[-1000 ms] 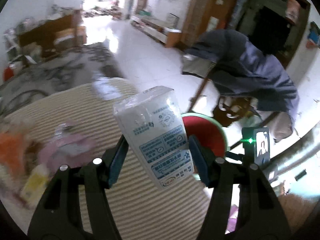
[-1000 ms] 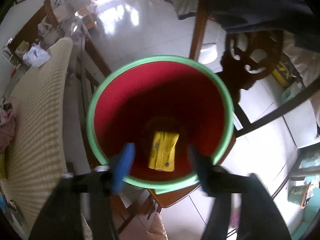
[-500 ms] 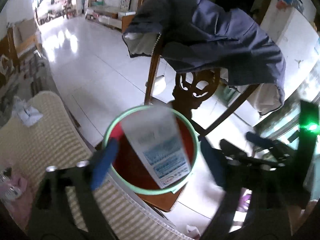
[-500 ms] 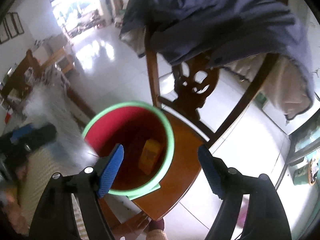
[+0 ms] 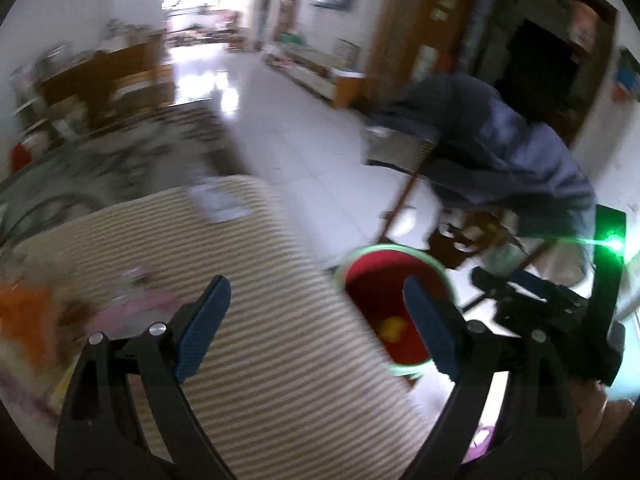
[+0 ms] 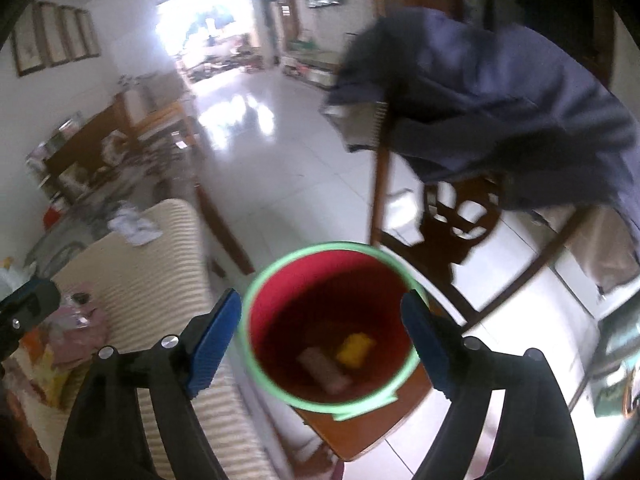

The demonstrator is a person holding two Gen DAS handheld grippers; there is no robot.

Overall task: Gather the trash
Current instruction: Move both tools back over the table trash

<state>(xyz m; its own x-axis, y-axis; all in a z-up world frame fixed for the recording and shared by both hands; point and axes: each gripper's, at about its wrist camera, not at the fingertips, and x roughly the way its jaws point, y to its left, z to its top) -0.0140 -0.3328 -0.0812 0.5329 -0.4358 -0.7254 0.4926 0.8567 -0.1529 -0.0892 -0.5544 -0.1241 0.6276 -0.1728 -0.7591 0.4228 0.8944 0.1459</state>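
A red bucket with a green rim [image 6: 280, 280] stands on a wooden chair seat. Inside lie a yellow packet [image 6: 356, 349] and the tissue pack [image 6: 324, 368]. The bucket also shows in the left wrist view [image 5: 388, 276], with the yellow packet [image 5: 390, 326] visible. My right gripper [image 6: 320, 336] is open and empty above the bucket. My left gripper [image 5: 316, 316] is open and empty over the striped cushion [image 5: 260, 340], left of the bucket. More trash lies on the cushion at the left: a pink wrapper [image 5: 120, 308] and an orange item [image 5: 28, 304].
A crumpled white tissue [image 6: 134, 224] lies at the cushion's far end. A wooden chair [image 6: 460, 220] behind the bucket has a dark blue jacket [image 6: 500, 100] draped on it. White tiled floor [image 6: 280, 152] stretches beyond.
My left gripper let go of the tissue pack over the bucket, where it now lies, then swung back left over the cushion. My right gripper stayed open above the bucket.
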